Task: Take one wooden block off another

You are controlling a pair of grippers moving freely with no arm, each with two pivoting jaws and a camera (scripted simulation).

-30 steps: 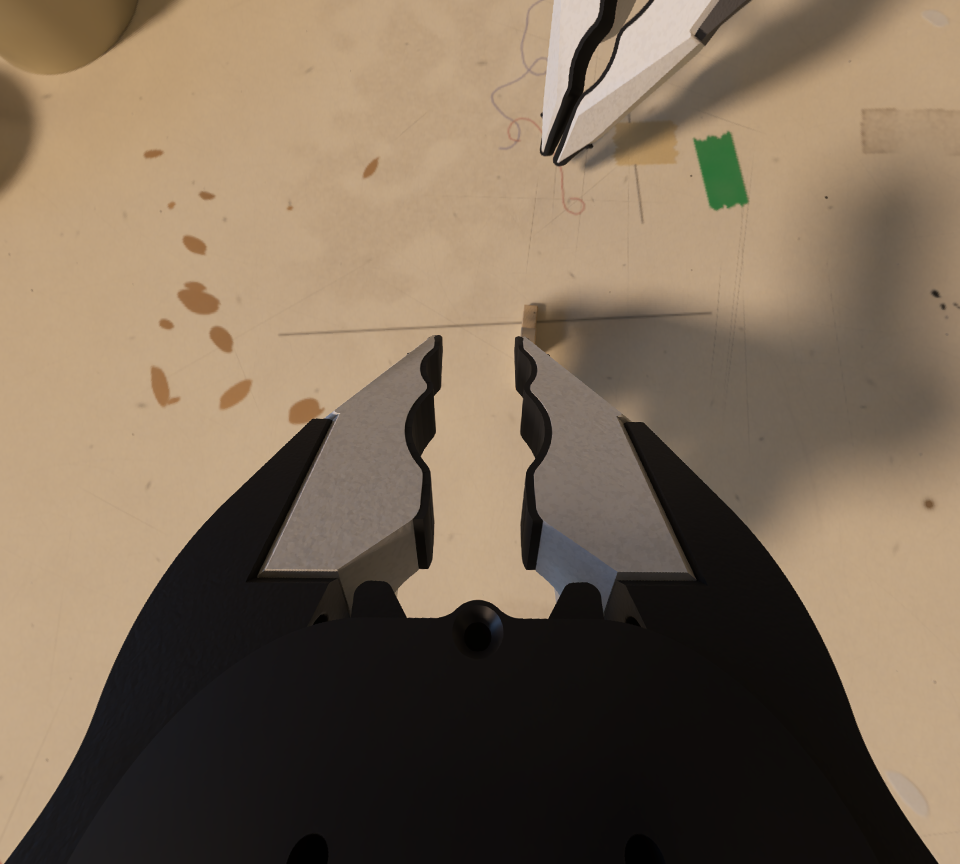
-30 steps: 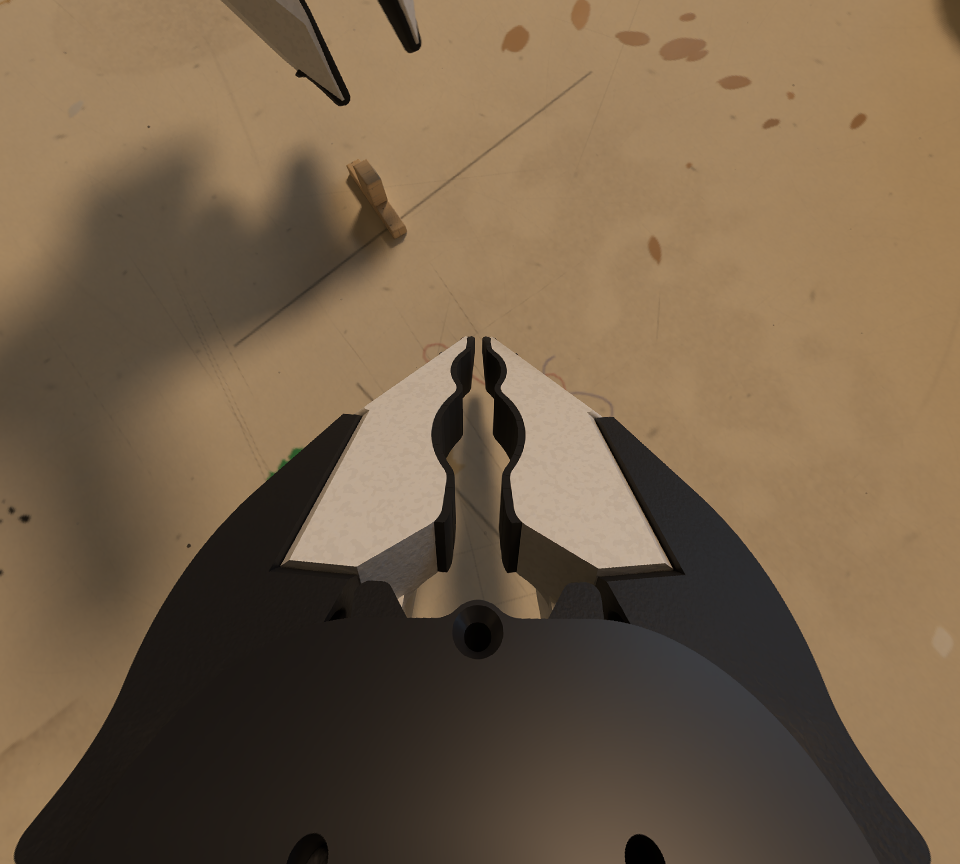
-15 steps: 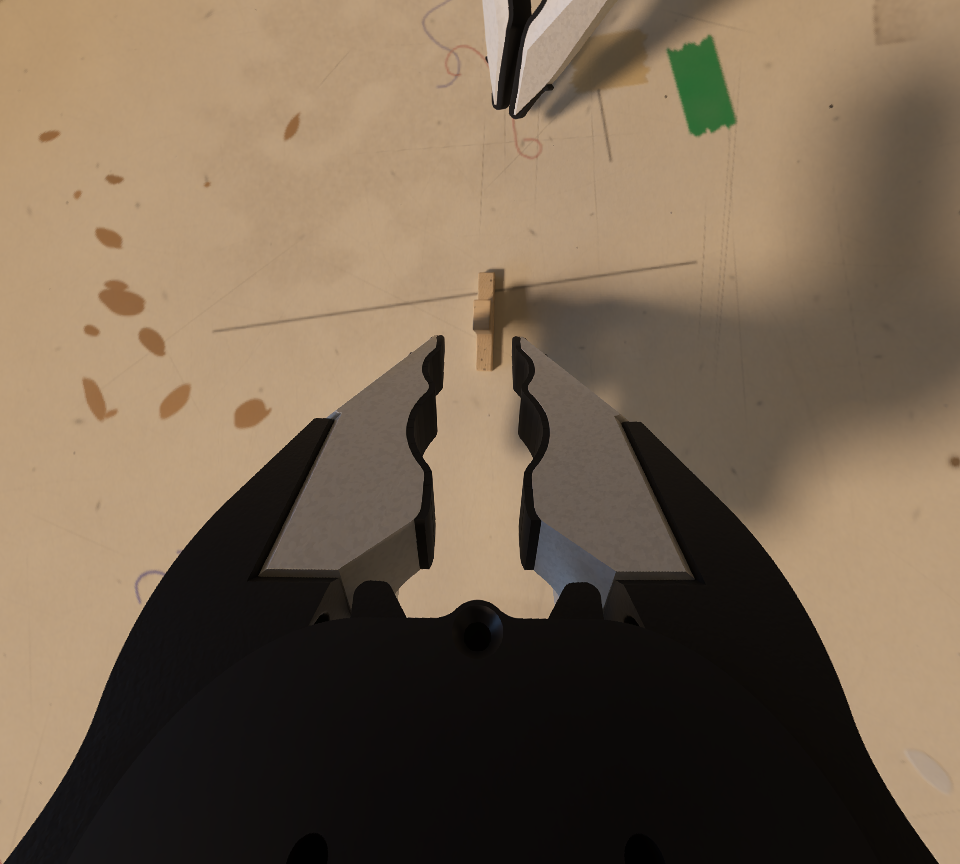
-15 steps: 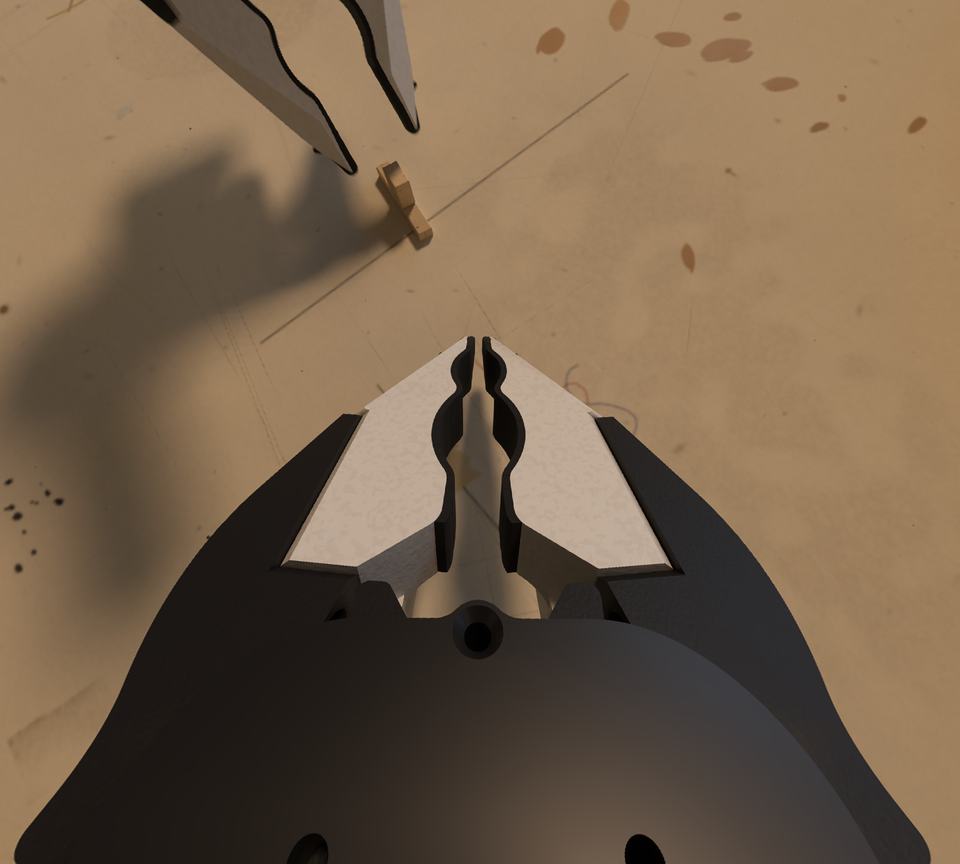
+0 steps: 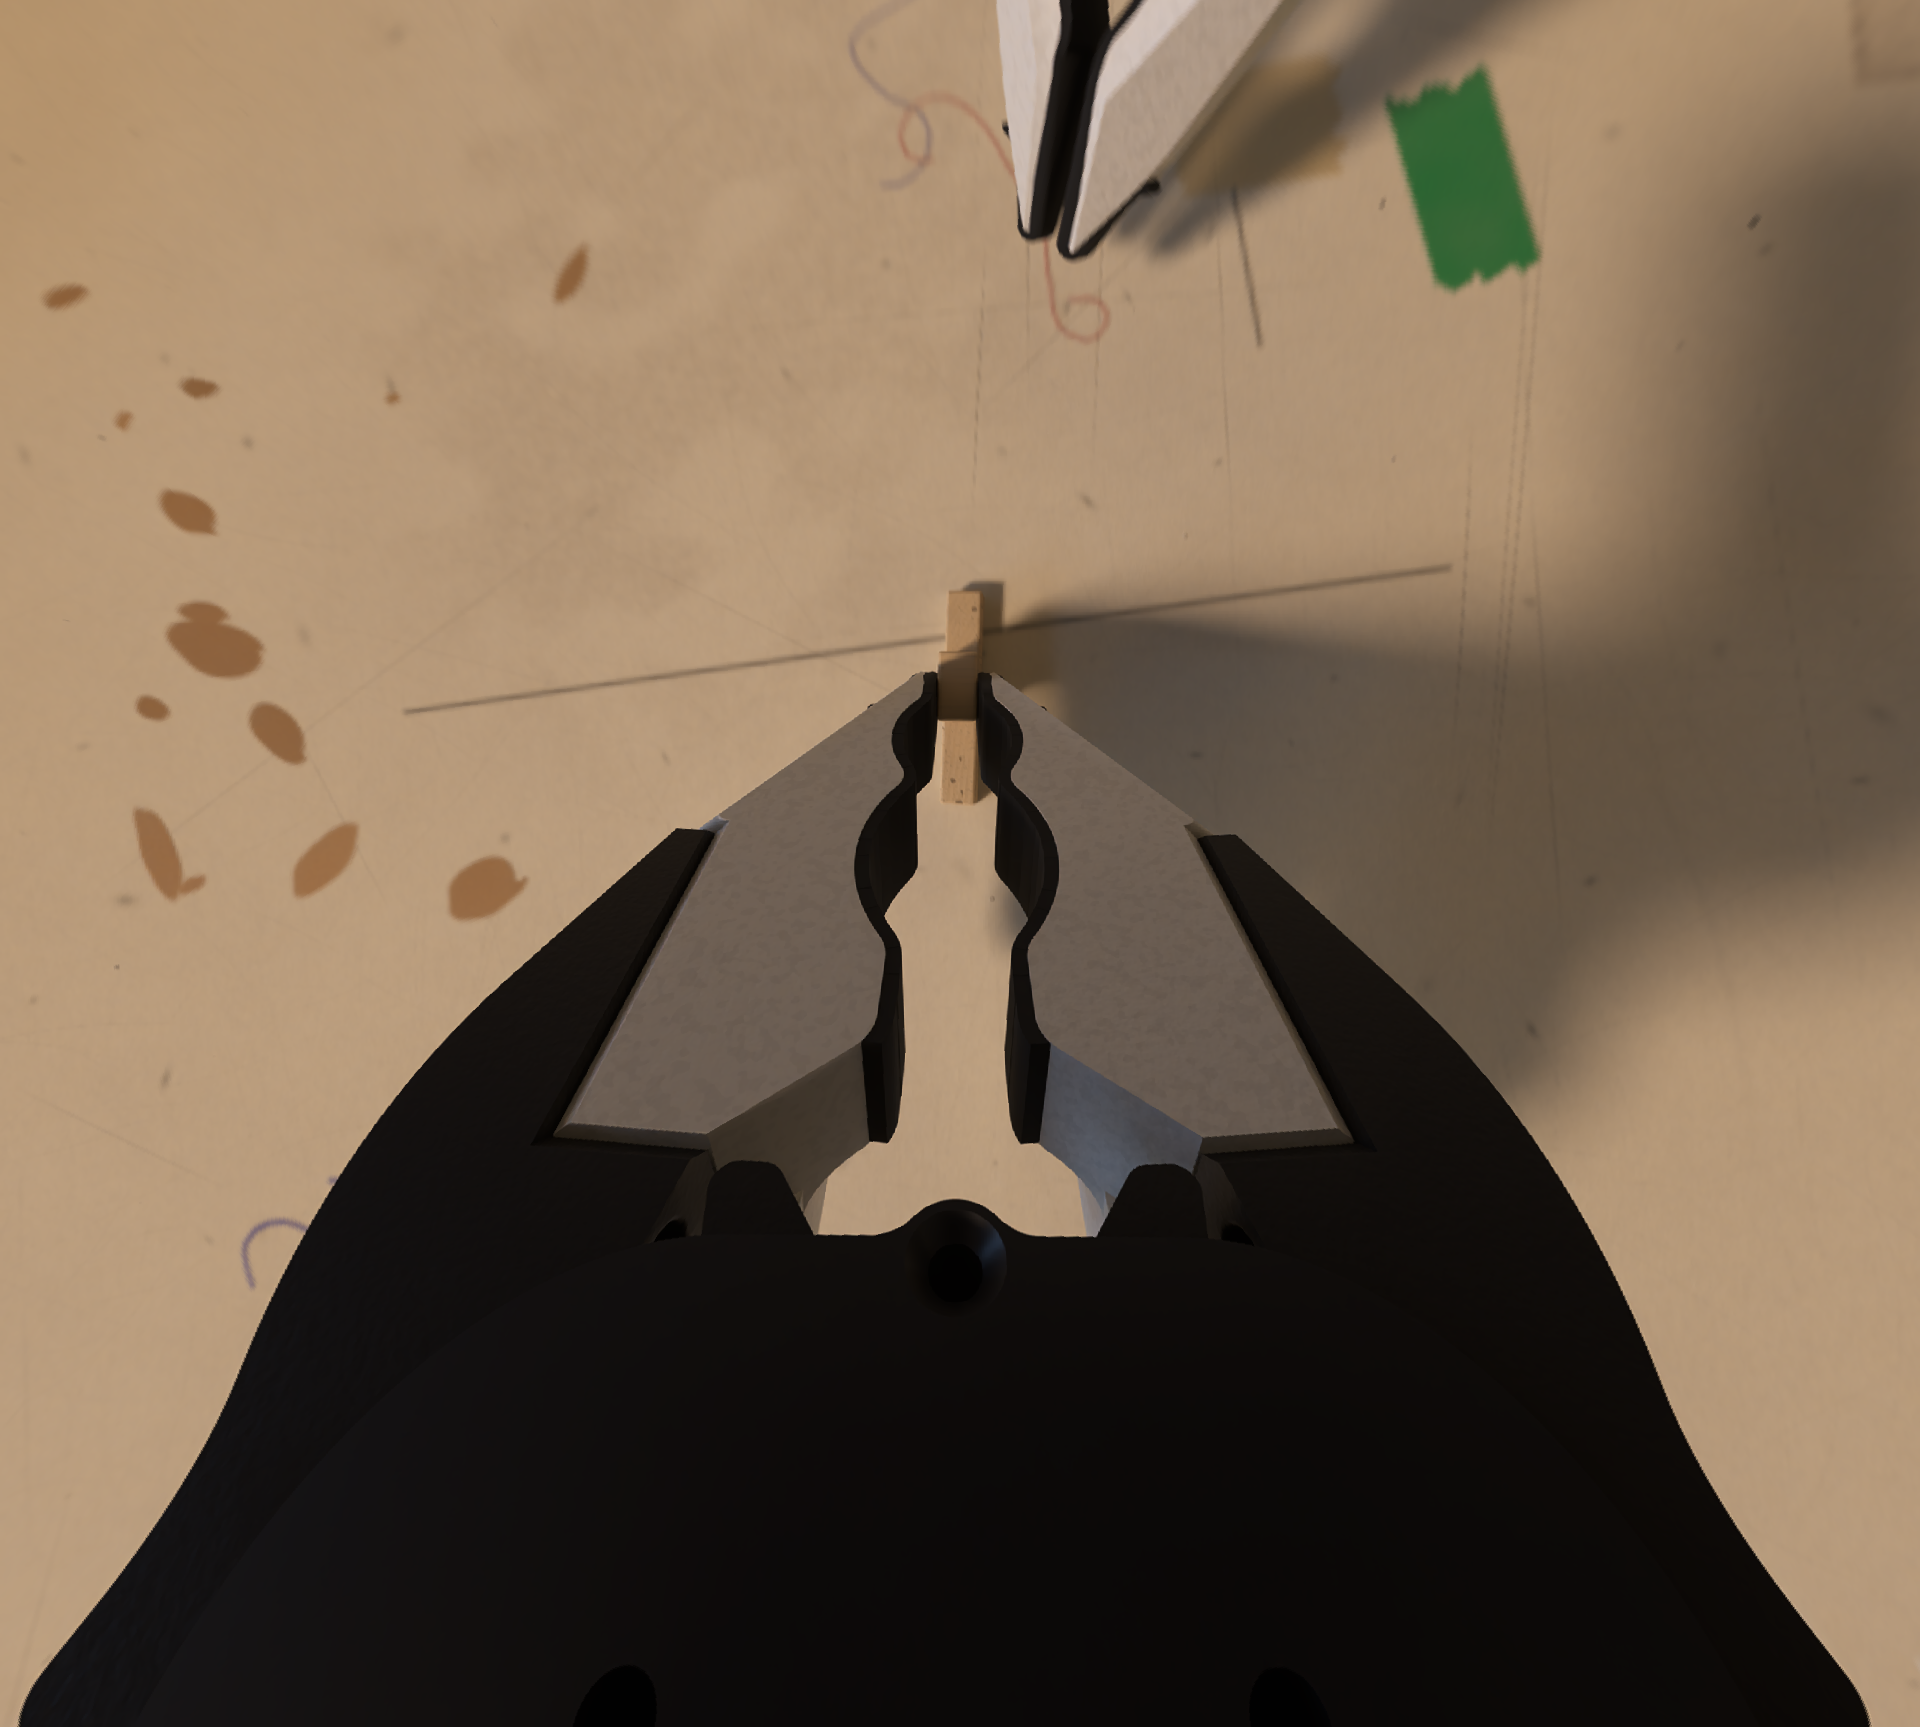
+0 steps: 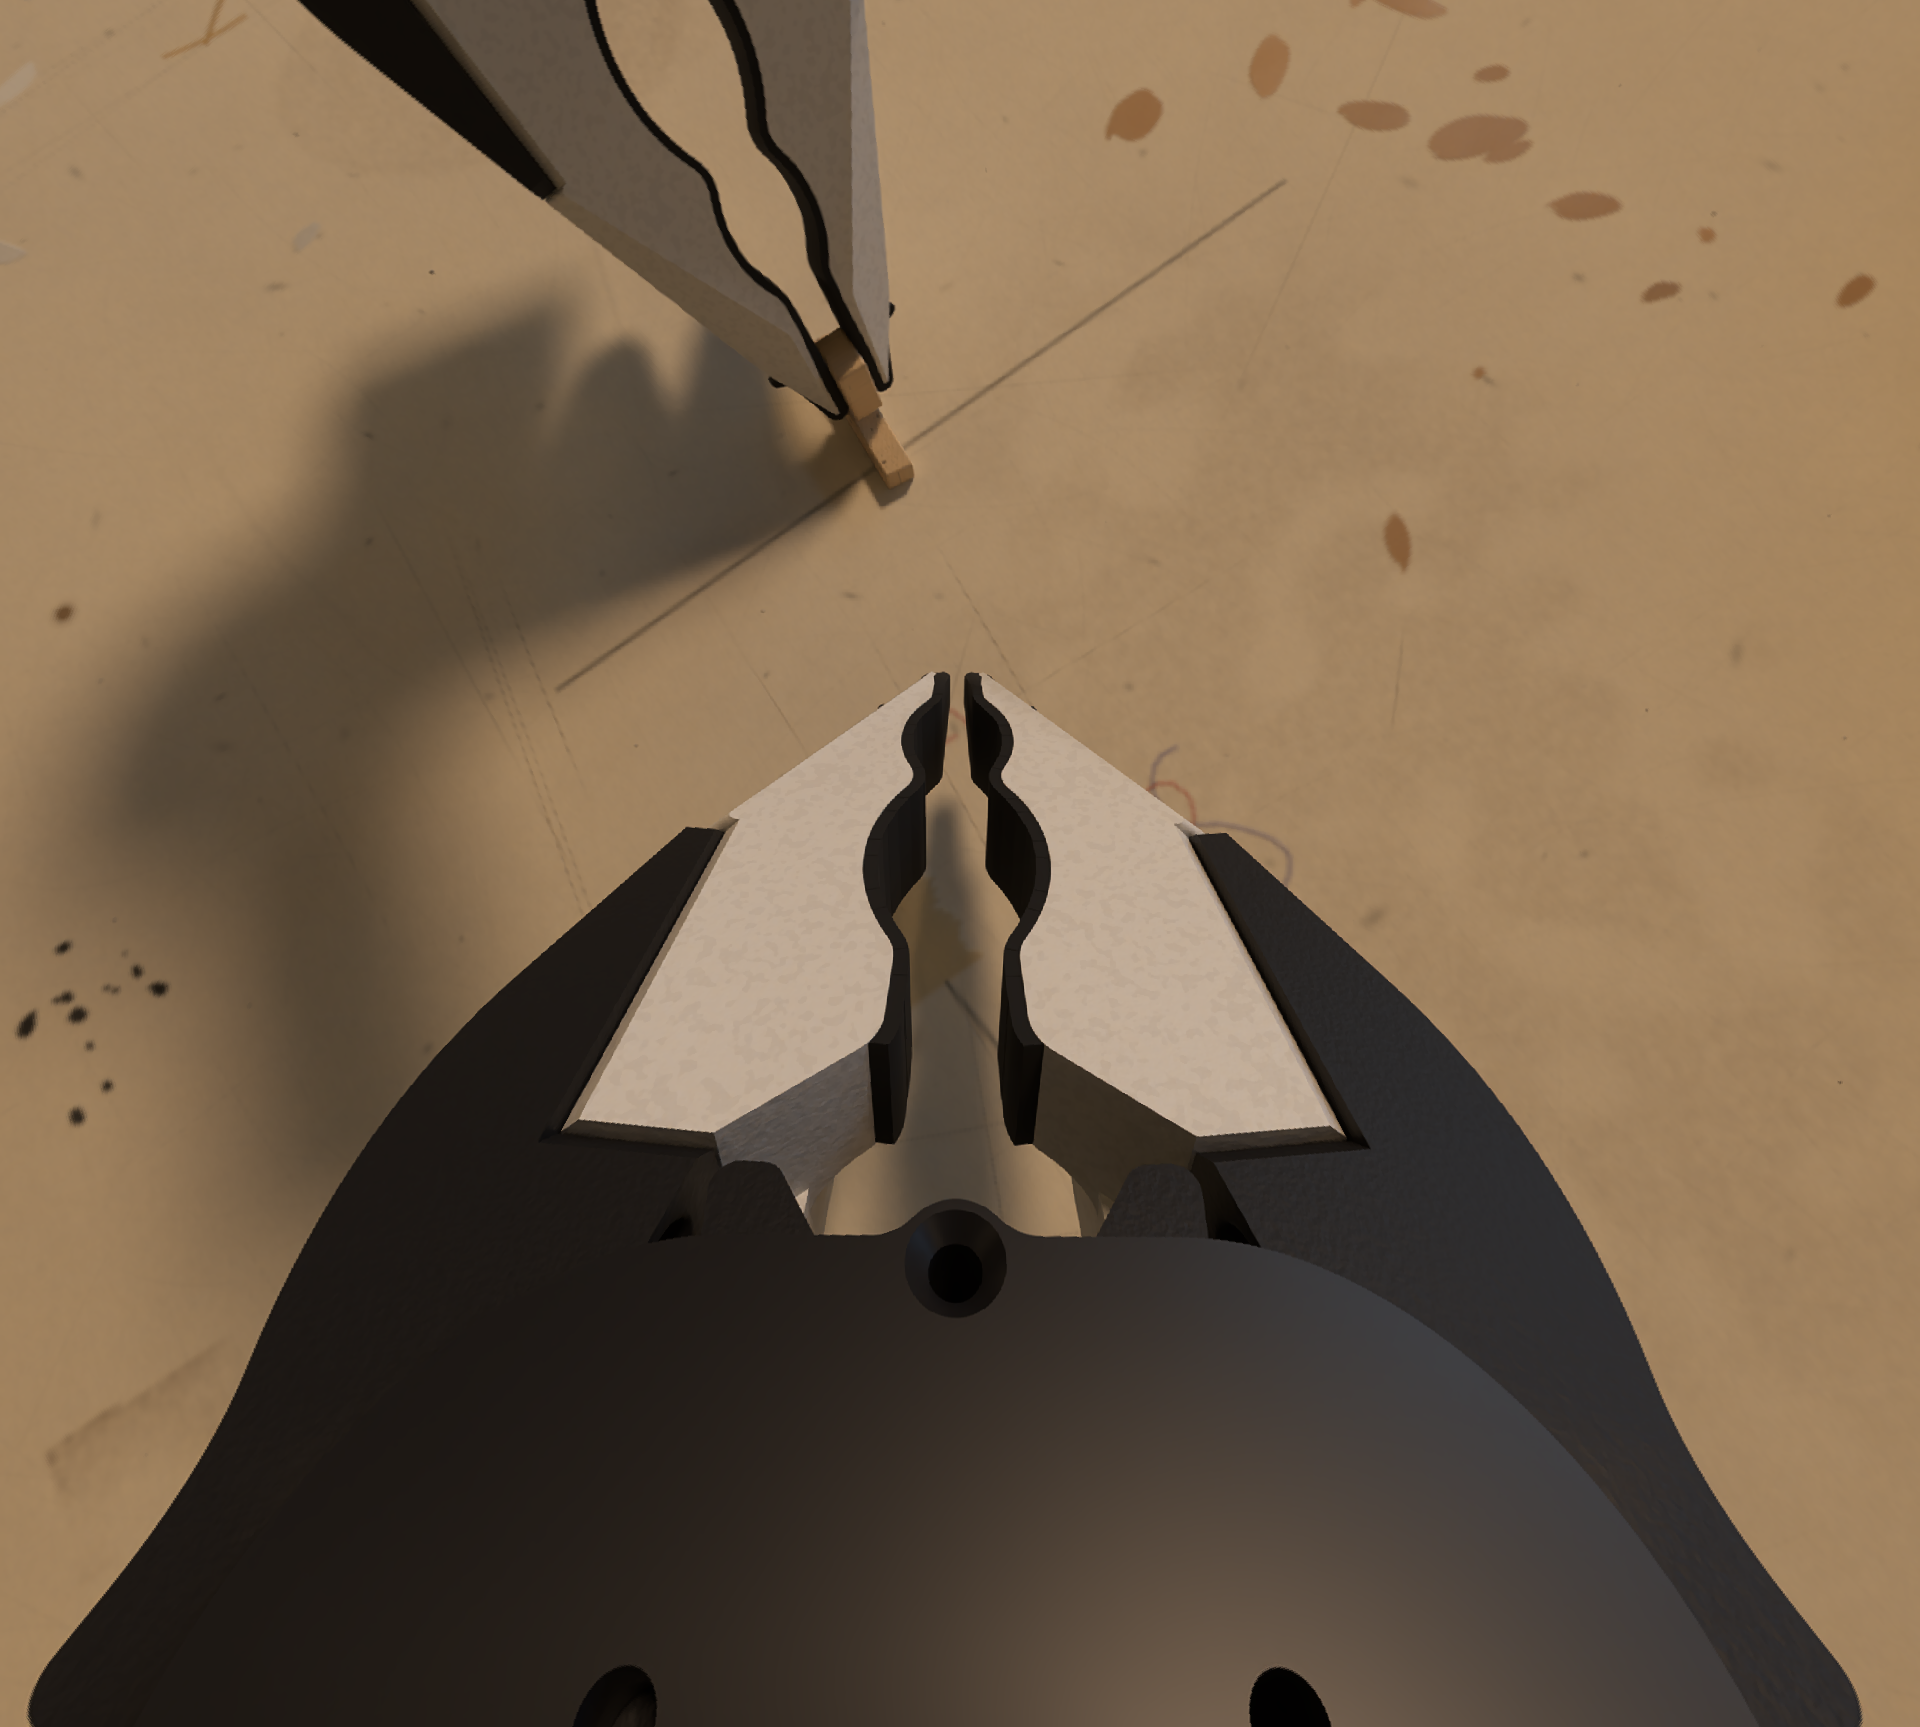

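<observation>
Two small light wooden blocks are stacked on the tan tabletop. The lower block (image 5: 961, 768) lies flat and long; it also shows in the right wrist view (image 6: 891, 462). The upper block (image 5: 959, 685) sits on its middle, and also shows in the right wrist view (image 6: 844, 356). My left gripper (image 5: 958, 690) is down at the stack with its fingertips pressed on both sides of the upper block. From the right wrist view, the left gripper (image 6: 857, 394) stands steeply over the stack. My right gripper (image 6: 956, 685) is shut and empty, hovering apart from the blocks; it also shows in the left wrist view (image 5: 1049, 233).
A green tape strip (image 5: 1465, 181) and a tan tape patch (image 5: 1262, 119) lie beyond the right gripper. Brown stains (image 5: 213, 643) mark the table to the left. A thin pencil line (image 5: 675, 675) crosses under the stack. Black specks (image 6: 83, 1012) lie at the left.
My left gripper moved forward and down over the stack, and its open fingers closed on the upper block. The right gripper stayed shut.
</observation>
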